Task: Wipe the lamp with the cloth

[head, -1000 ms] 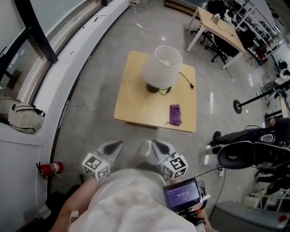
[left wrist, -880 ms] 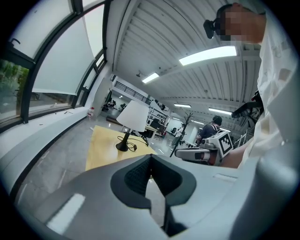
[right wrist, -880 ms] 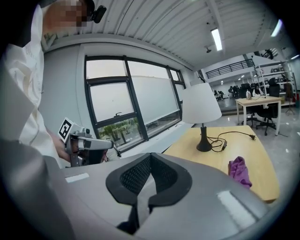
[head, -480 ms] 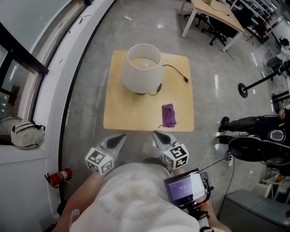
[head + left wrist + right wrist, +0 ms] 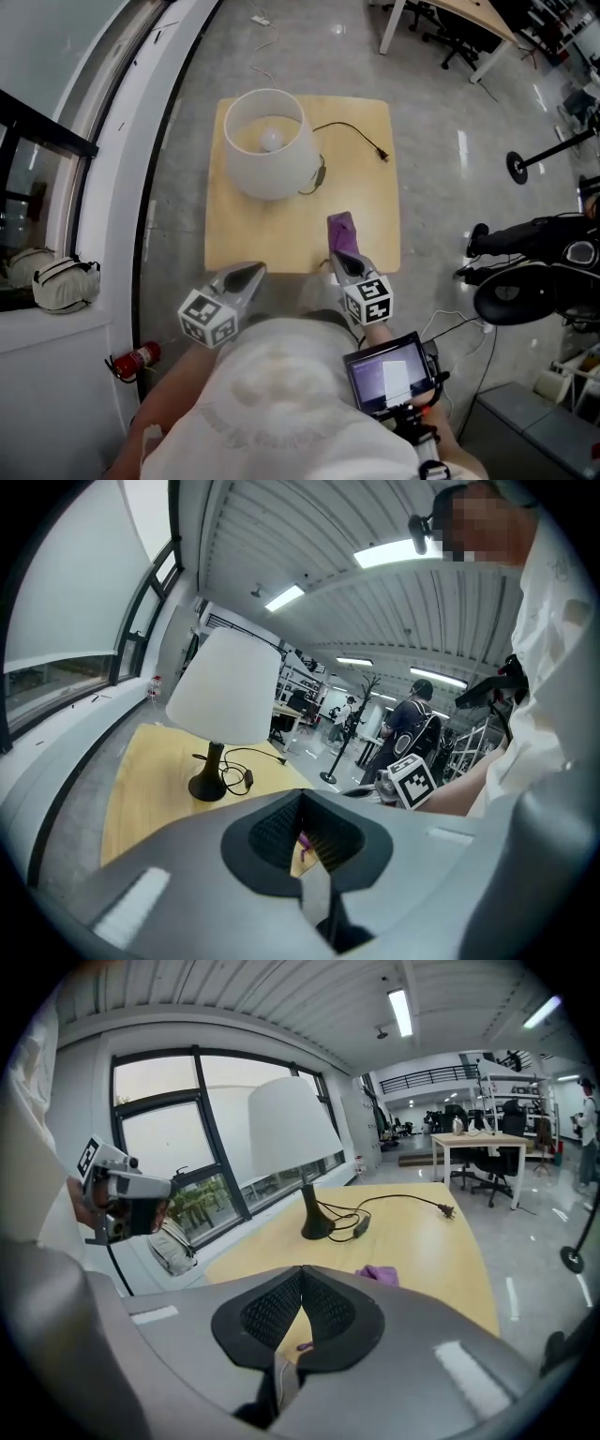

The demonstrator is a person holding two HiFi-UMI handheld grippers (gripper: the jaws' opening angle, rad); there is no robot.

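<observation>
A lamp [image 5: 267, 141] with a white shade stands on a low wooden table [image 5: 375, 187], its black cord trailing to the right. A purple cloth [image 5: 342, 231] lies crumpled near the table's front edge. My right gripper [image 5: 336, 257] is shut and empty, its tip just short of the cloth. My left gripper [image 5: 255, 270] is also shut and empty, at the table's front edge. The left gripper view shows the lamp [image 5: 225, 691] ahead past the left gripper [image 5: 302, 792]. The right gripper view shows the cloth [image 5: 378, 1274] just beyond the right gripper [image 5: 302, 1267], with the lamp [image 5: 292, 1129] farther back.
A curved window ledge [image 5: 122, 187] runs along the left, with a bag [image 5: 64, 281] and a fire extinguisher [image 5: 136, 359] beside it. A desk [image 5: 450, 14] stands at the back right. A person's legs [image 5: 534, 244] lie on the right. A screen [image 5: 389, 375] hangs at my waist.
Both grippers have moved forward to the table's front edge. The right one has dropped and now sits right beside the cloth. Both stay shut.
</observation>
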